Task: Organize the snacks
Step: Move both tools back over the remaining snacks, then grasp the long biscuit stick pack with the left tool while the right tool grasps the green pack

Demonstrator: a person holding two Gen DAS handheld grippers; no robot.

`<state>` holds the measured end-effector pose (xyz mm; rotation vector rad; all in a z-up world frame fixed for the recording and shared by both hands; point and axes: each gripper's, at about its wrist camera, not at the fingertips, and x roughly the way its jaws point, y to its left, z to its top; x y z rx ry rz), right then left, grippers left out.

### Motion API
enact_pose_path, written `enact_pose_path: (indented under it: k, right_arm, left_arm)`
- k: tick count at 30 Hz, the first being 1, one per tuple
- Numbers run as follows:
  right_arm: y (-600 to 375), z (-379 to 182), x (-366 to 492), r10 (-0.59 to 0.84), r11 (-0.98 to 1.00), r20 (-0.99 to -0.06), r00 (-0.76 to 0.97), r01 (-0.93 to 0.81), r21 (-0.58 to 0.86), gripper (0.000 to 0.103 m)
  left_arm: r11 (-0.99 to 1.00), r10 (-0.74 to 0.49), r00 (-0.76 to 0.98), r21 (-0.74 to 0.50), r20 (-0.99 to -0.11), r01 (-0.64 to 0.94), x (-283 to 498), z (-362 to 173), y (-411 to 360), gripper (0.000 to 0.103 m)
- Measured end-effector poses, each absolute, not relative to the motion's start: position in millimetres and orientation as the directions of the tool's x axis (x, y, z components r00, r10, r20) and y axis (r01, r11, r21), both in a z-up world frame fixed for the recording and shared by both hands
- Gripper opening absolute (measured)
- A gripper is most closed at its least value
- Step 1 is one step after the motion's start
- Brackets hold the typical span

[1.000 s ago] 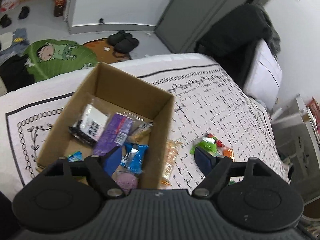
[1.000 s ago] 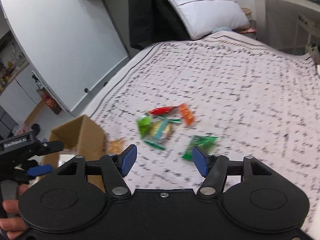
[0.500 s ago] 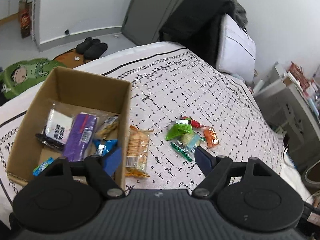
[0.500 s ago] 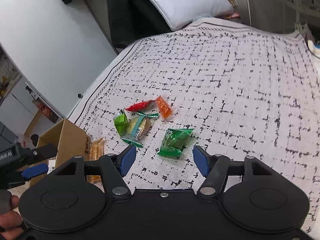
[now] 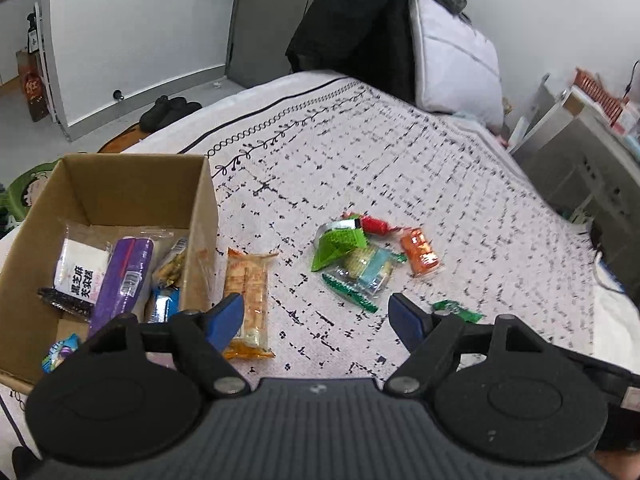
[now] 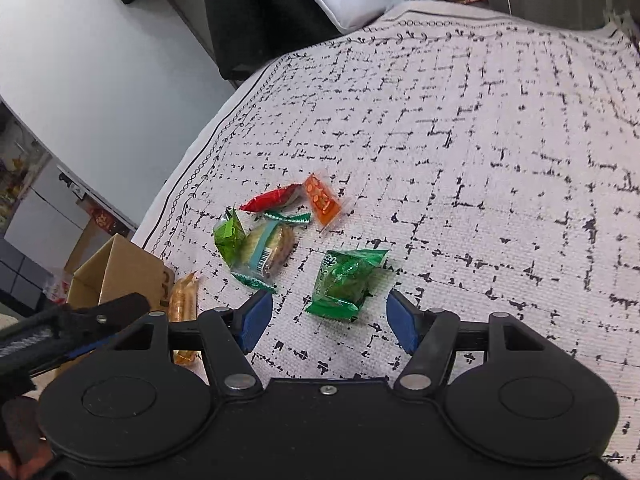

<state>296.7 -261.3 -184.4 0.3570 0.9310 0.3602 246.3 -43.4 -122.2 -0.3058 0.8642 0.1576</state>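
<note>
A cardboard box [image 5: 200, 208] on the bed holds several snack packets, among them a purple one [image 5: 124, 276]. It also shows in the right wrist view [image 6: 120, 268]. An orange cracker pack [image 5: 246, 300] lies just right of the box. A pile of small snacks lies mid-bed: a light green packet [image 5: 340, 244], a red one [image 6: 272, 199], an orange one [image 6: 322, 202] and a clear biscuit pack [image 6: 266, 250]. A dark green packet [image 6: 344, 280] lies apart, just ahead of my open, empty right gripper [image 6: 328, 318]. My left gripper [image 5: 318, 318] is open and empty above the bed, right of the box.
The patterned bedspread [image 6: 480, 160] covers the bed. A pillow [image 5: 456, 60] and dark clothing [image 5: 352, 20] lie at the head. A white desk unit [image 5: 580, 148] stands to the right. Slippers [image 5: 168, 108] are on the floor beyond the bed.
Both grippers have moved closer to the loose snacks. The left one swung right, away from above the box. The right one came down toward the dark green packet.
</note>
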Motion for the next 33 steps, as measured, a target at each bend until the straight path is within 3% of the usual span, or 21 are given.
enact_pose_path:
  k: [8, 17, 33]
  right_arm:
    - [-263.5, -193.7, 309.1, 0.483, 0.863, -0.696, 0.531, -0.156, 0.480, 0.059]
    - [-254.5, -199.1, 323.1, 0.504, 0.856, -0.687, 0.524, -0.196, 0.479, 0.059]
    - [-244.2, -206.2, 326.0, 0.473, 0.879, -0.721, 0.507, -0.214, 0.426, 0.057]
  left_arm:
    - [0.935, 0.127, 0.617, -0.114, -0.777, -0.336, 265.9, -141.6, -56.6, 0.071]
    - [0.917, 0.266, 0.572, 0.021, -0.776, -0.397, 277.0, -159.6, -64.0, 0.070]
    - [0.890, 0.435, 0.484, 0.279, -0.759, -0.362, 289.4, -182.9, -74.4, 0.070]
